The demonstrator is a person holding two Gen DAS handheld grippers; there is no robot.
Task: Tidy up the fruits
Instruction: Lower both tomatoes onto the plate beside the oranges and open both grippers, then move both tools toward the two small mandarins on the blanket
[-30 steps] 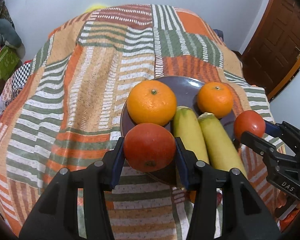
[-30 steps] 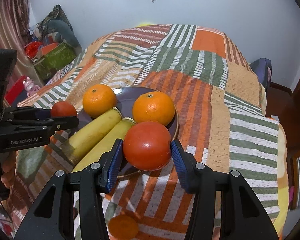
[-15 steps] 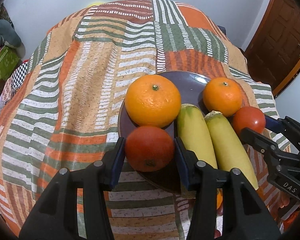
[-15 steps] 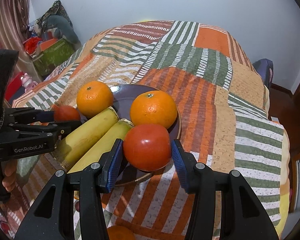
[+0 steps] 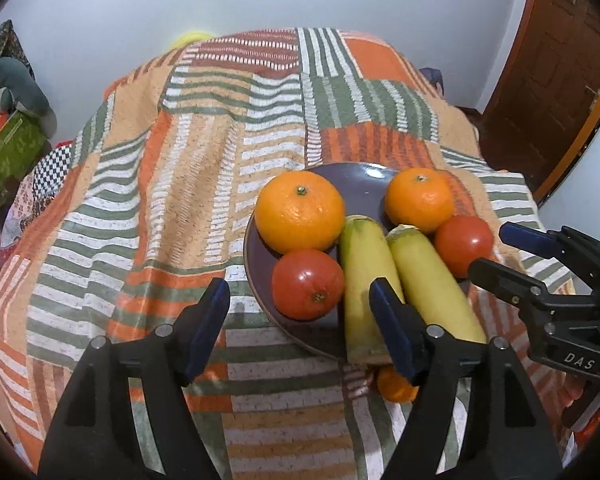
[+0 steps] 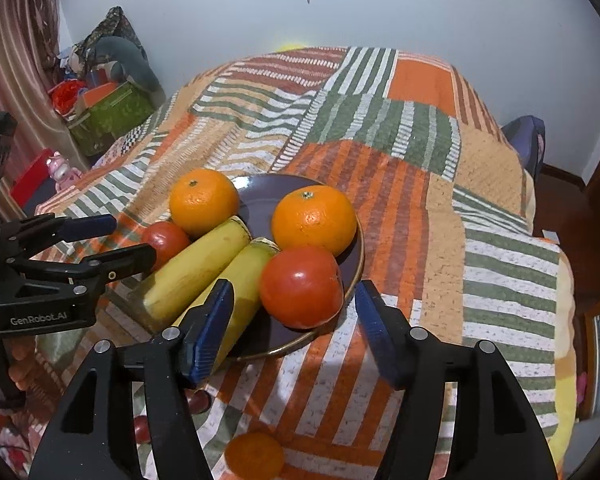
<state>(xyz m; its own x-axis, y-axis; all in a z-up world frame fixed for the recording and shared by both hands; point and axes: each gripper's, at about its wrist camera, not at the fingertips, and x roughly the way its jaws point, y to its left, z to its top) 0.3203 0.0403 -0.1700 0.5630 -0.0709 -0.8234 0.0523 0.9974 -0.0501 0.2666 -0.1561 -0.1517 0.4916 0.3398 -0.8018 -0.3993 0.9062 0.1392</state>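
**Letting go of both tomatoes on the plate**

I take the dark plate [image 5: 260,276] as my landmark and work from its near rim outward. (A stray orange [image 6: 254,456] lies on the quilt [image 5: 180,184] short of that rim, not yet gathered.)

My left gripper [image 5: 300,312] has its jaws opening; the left tomato [image 5: 308,284] sits between the blue pads but clear of both, resting on the plate's near edge. My right gripper [image 6: 294,320] is opening too, and the right tomato [image 6: 302,286] sits free between its pads on the opposite near edge.

Between the tomatoes, across the plate's middle, lie two bananas [image 5: 400,280] side by side. Beyond them, toward the far rim, stand the left orange [image 5: 300,211] and the right orange [image 6: 314,219].

To do this release well, I judge I should spread wider before backing off, then draw each gripper straight back along its own line, so no pad brushes a tomato and rolls it off the rim. My left gripper's inner pad hangs over a banana; I should lift clear rather than sweep sideways.
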